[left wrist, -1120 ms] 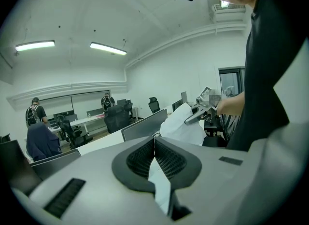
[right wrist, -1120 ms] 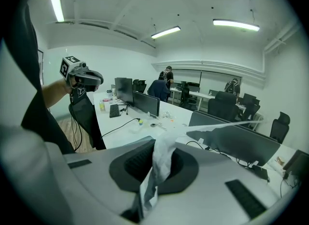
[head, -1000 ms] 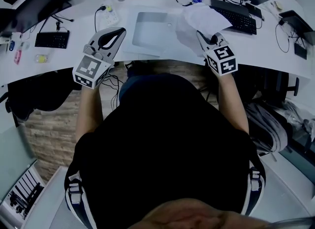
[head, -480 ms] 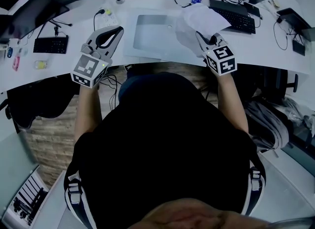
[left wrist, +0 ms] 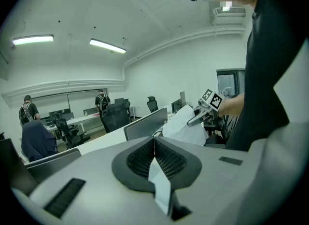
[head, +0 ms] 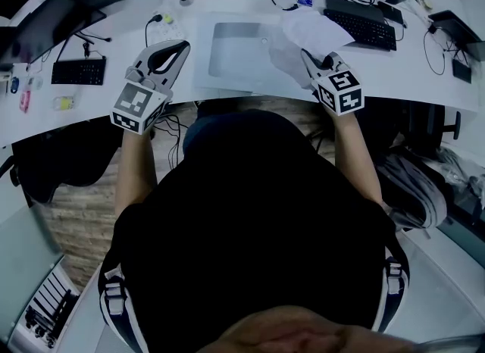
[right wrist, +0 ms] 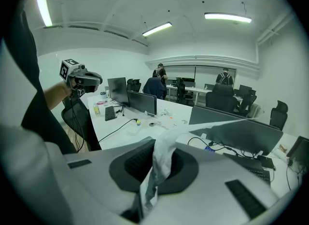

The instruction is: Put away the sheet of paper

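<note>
White sheet of paper (head: 318, 29) at 1 o'clock, clamped in right gripper's (head: 309, 56) jaws; left gripper (head: 180, 48) at 11 o'clock, pinched on white strip (left wrist: 161, 185).

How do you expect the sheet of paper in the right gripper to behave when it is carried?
Probably floppy: the paper bunches and creases where the right gripper pinches it. Likely very light, since that single pinch at one edge holds the whole sheet. It might tear or slip out if tugged hard.
</note>
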